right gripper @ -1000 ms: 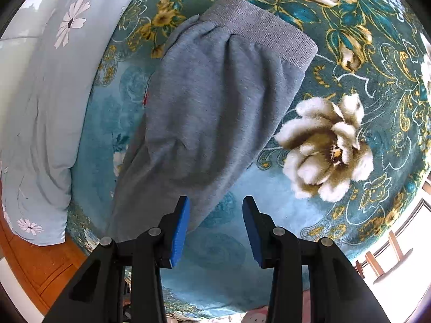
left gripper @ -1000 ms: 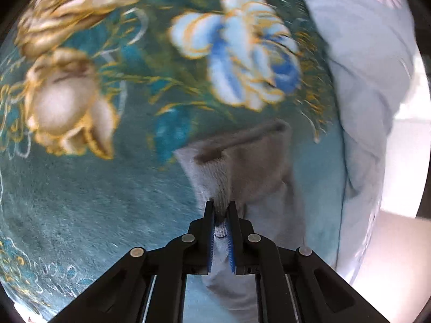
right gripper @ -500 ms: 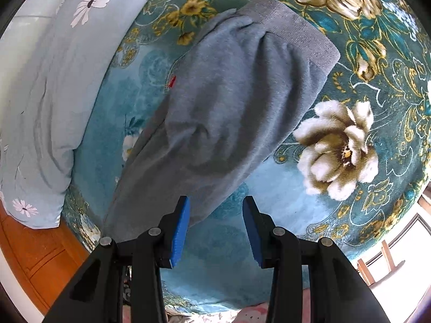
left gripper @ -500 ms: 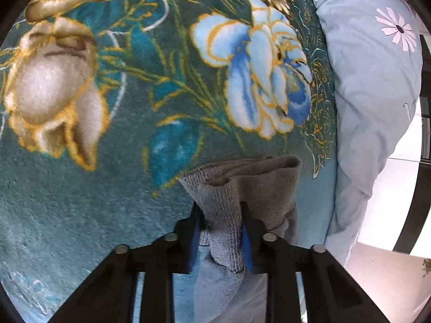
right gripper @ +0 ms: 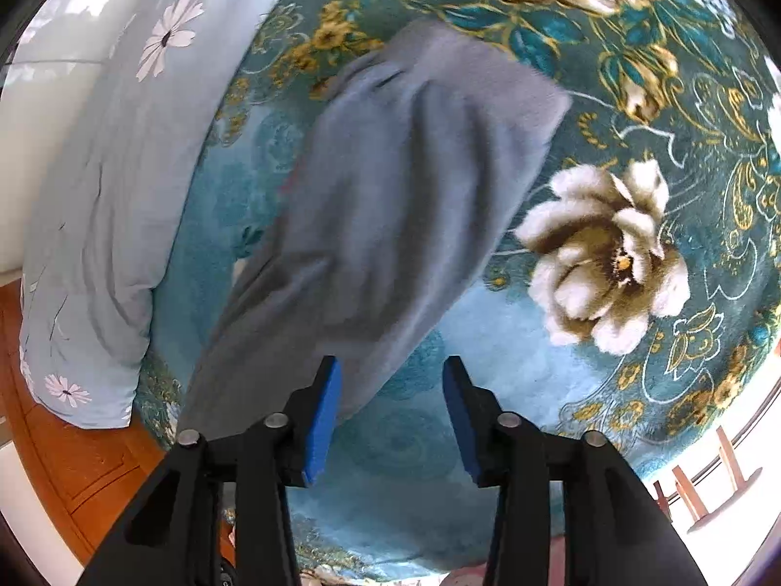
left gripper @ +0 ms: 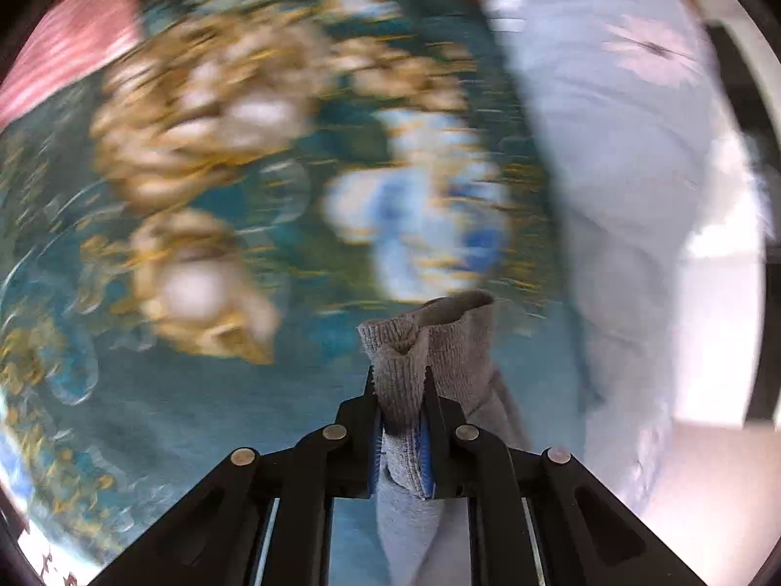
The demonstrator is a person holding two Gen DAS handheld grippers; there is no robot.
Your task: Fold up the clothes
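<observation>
Grey sweatpants (right gripper: 390, 205) lie on a teal floral blanket (right gripper: 610, 73); their far end is blurred with motion. My left gripper (left gripper: 400, 381) is shut on the ribbed grey cuff (left gripper: 429, 342) of the sweatpants, which stands up between the pads above the blanket (left gripper: 195, 390). My right gripper (right gripper: 390, 381) is open and empty, held above the near part of the garment, not touching it.
A light blue pillow with daisies lies beside the blanket in the right wrist view (right gripper: 112, 171) and in the left wrist view (left gripper: 610, 146). A pink cloth (left gripper: 63, 49) sits at the far left. Orange wood floor (right gripper: 73, 449) shows past the bed edge.
My left gripper has lifted and carried the cuff across the blanket; the view is blurred. The far end of the sweatpants has shifted. My right gripper has stayed open in place.
</observation>
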